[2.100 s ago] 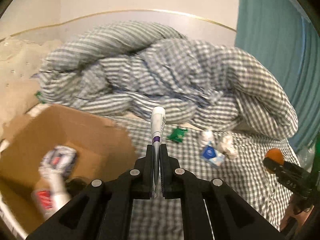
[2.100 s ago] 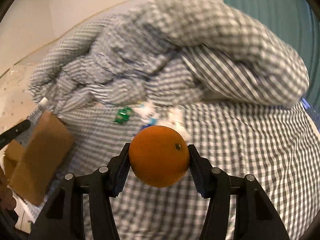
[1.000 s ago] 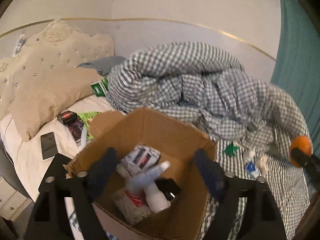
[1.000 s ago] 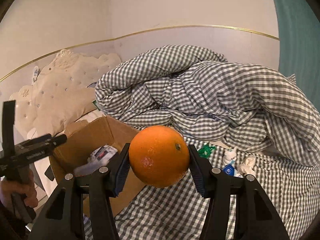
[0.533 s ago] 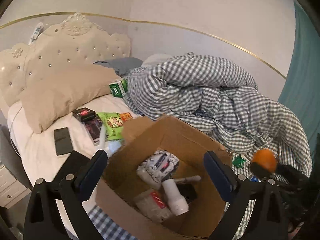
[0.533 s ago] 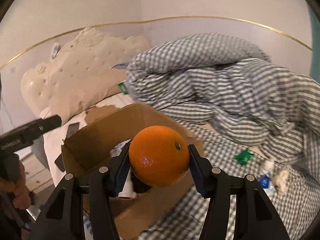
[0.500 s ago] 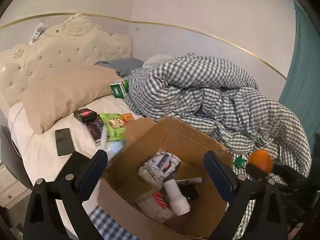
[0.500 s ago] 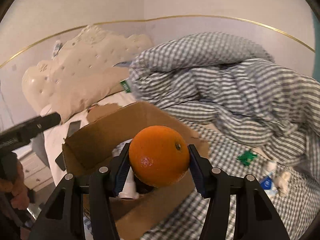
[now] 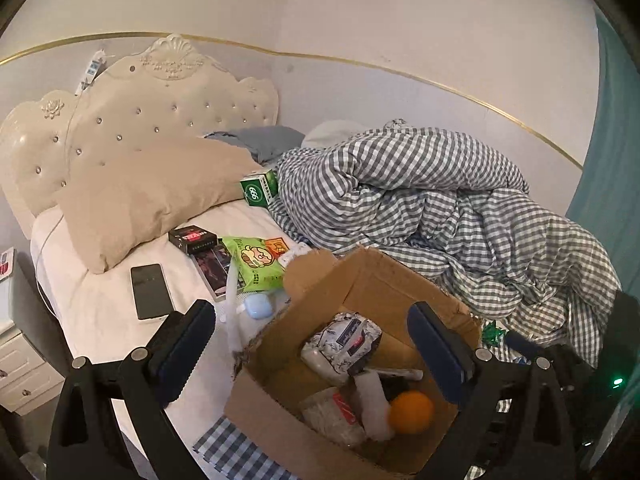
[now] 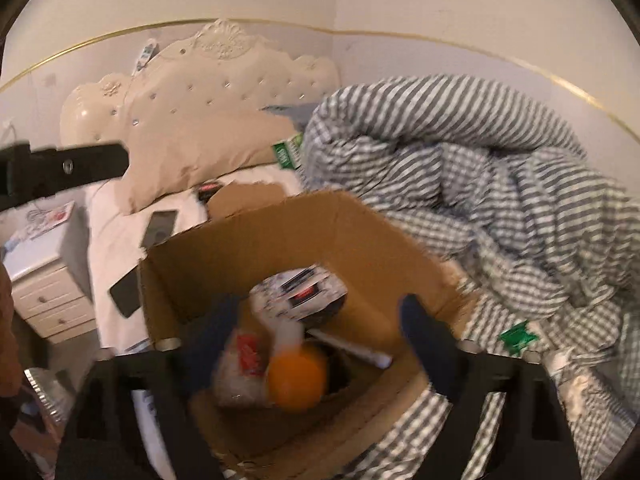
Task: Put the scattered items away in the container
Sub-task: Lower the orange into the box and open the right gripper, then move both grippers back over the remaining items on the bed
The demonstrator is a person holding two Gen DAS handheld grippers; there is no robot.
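The open cardboard box (image 9: 360, 280) (image 10: 280, 232) sits on the bed and holds a patterned packet, a white bottle, a pen and a clear bag. The orange (image 9: 412, 412) (image 10: 296, 376) lies loose inside it, near the front. My right gripper (image 10: 316, 340), blurred, hangs over the box; its jaws are opening, with wide gaps on both sides of the orange below. My left gripper (image 9: 308, 344) stands open and empty over the box's left side. A green wrapper (image 10: 518, 336) and small white items lie on the checked sheet to the box's right.
A bunched checked duvet (image 9: 420, 200) fills the bed behind the box. On the white sheet to the left lie a phone (image 9: 150, 290), a green snack bag (image 9: 256, 264), a black box (image 9: 192, 238) and a green-white carton (image 9: 260, 190), by a beige pillow (image 9: 152, 192). A white nightstand (image 10: 44, 292) stands left of the bed.
My right gripper moved over the box, lowered and let go of the orange, which now lies inside. My left gripper stayed open and drew back a little.
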